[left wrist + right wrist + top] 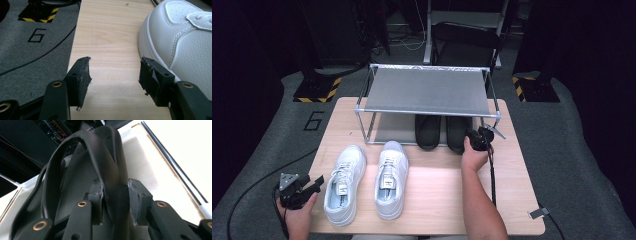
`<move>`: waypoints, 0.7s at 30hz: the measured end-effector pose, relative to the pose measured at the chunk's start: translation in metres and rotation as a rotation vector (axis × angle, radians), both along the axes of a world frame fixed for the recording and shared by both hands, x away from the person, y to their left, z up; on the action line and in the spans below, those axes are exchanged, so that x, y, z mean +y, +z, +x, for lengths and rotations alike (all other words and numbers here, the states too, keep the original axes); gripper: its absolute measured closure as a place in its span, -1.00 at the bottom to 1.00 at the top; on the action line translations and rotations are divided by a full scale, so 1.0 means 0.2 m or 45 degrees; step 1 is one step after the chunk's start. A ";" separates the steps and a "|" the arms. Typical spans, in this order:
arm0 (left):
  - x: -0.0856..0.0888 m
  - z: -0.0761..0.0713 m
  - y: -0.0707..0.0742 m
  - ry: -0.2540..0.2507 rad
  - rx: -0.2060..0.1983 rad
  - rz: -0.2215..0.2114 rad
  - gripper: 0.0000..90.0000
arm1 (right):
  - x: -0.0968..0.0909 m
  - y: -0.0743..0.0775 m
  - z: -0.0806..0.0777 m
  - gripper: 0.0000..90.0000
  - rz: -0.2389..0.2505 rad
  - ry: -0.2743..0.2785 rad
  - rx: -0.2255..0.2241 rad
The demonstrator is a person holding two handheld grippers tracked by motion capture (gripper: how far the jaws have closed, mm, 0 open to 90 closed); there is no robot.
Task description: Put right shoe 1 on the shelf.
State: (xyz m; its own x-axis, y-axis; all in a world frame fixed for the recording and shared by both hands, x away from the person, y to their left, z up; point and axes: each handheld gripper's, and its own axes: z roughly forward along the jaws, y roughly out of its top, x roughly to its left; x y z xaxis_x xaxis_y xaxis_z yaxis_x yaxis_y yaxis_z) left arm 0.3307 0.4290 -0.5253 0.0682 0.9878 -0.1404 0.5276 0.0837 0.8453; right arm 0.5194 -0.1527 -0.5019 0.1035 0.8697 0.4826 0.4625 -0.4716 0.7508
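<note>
Two black slippers lie side by side on the lower shelf of a metal shoe rack (427,90). My right gripper (478,138) is at the right-hand slipper (456,131). In the right gripper view its jaws (115,201) are shut on that slipper's arched strap (110,165), a pad pressing on each side. The other slipper (428,131) lies just to the left. Two white sneakers (344,182) (390,177) stand on the wooden table, toes toward the rack. My left gripper (314,184) (113,75) rests open at the table's front left, beside the left sneaker (180,37), with bare table between its pads.
The rack's grey upper shelf (427,80) is bare and overhangs the slippers. The table's left edge (72,50) runs just beside my left gripper, with grey floor and a cable (37,57) beyond. A cable (492,175) trails from my right gripper across the table.
</note>
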 end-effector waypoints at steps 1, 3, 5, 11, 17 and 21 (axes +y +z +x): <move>0.00 0.00 0.00 0.001 -0.001 0.001 -0.09 | 0.00 0.00 0.00 0.46 -0.001 0.000 -0.002; 0.01 0.00 0.00 0.003 -0.003 0.008 -0.09 | 0.00 0.00 0.01 0.46 0.005 -0.007 0.002; 0.01 0.00 -0.01 0.008 -0.007 0.007 -0.09 | 0.00 -0.01 0.01 0.46 -0.004 -0.004 0.003; 0.00 0.00 -0.01 0.007 -0.008 0.008 -0.09 | 0.01 -0.02 0.03 0.46 -0.031 -0.010 0.003; 0.01 0.00 -0.01 0.001 0.008 0.005 -0.09 | 0.02 -0.03 0.04 0.46 -0.049 -0.014 0.001; 0.00 0.00 -0.01 0.000 0.006 0.004 -0.09 | 0.02 -0.04 0.04 0.45 -0.057 -0.019 0.011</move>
State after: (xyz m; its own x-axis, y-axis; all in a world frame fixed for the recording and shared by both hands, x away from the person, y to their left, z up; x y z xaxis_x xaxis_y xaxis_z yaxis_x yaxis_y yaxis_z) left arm 0.3311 0.4297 -0.5265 0.0677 0.9882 -0.1375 0.5316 0.0809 0.8431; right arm 0.5275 -0.1492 -0.5091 0.1206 0.8887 0.4423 0.4626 -0.4445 0.7671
